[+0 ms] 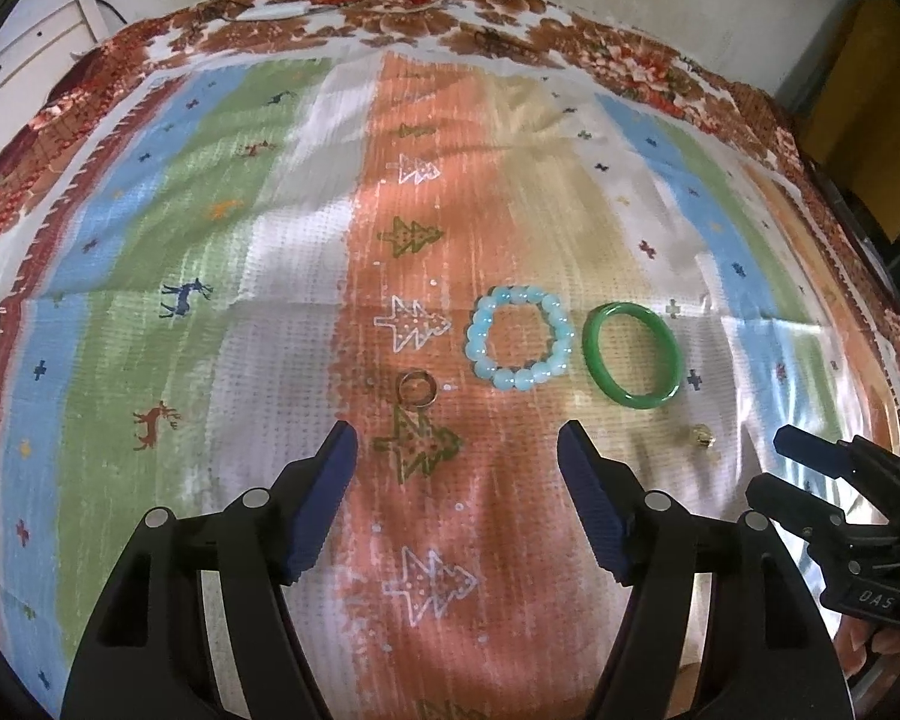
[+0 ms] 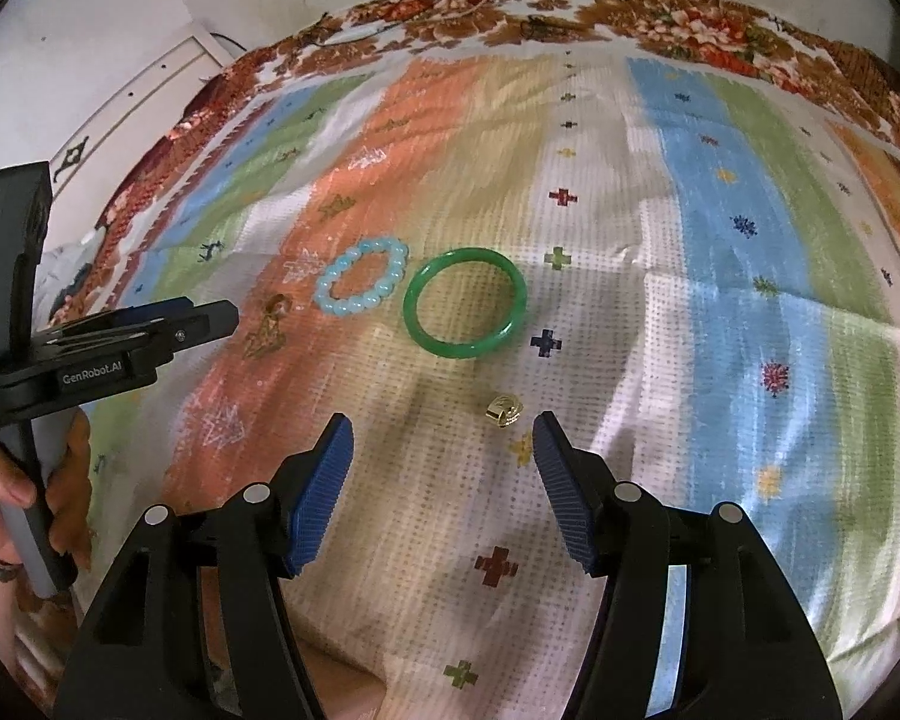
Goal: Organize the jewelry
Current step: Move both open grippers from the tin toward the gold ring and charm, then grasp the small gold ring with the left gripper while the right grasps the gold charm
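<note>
Both grippers (image 1: 456,450) (image 2: 444,438) tilt downward, jaws apart.

Two bracelets — beaded blue (image 1: 520,338), green bangle (image 1: 632,355); two small rings, seemingly (image 1: 417,390) (image 2: 504,410).

Four pieces of jewelry lie flat on the striped cloth ahead of me. The pale blue beaded bracelet (image 1: 520,340) forms a closed ring of round, translucent beads. Just beside it, not touching, lies the solid green bangle (image 1: 632,353), smooth and glossy. A thin brownish ring (image 1: 416,390) lies near the bracelet's other side. A small gold ring (image 2: 504,410) lies near the bangle, apart from it.
</note>
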Demonstrator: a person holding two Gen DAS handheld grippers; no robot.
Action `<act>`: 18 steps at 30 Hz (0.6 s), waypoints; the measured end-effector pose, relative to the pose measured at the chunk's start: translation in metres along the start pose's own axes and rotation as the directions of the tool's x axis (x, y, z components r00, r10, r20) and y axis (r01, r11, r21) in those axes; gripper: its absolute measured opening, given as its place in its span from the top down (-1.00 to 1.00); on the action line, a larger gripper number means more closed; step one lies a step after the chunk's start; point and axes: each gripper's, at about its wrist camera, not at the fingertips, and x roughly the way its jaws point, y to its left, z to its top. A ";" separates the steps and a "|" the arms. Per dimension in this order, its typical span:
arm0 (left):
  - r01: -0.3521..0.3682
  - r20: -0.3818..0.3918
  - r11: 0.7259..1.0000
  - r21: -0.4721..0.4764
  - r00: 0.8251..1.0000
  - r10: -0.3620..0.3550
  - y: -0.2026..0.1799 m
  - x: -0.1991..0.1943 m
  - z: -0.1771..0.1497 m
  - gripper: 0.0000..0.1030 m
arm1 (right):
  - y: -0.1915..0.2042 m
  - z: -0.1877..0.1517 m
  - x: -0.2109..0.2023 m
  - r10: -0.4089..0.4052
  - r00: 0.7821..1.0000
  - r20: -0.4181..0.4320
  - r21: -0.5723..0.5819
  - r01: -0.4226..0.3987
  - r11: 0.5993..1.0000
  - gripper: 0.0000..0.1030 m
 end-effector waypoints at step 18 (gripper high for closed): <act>-0.036 -0.067 0.998 0.045 0.997 0.038 0.006 0.042 0.010 -0.31 | -0.006 0.007 0.027 -0.015 0.999 -0.050 0.010 0.015 1.000 -0.20</act>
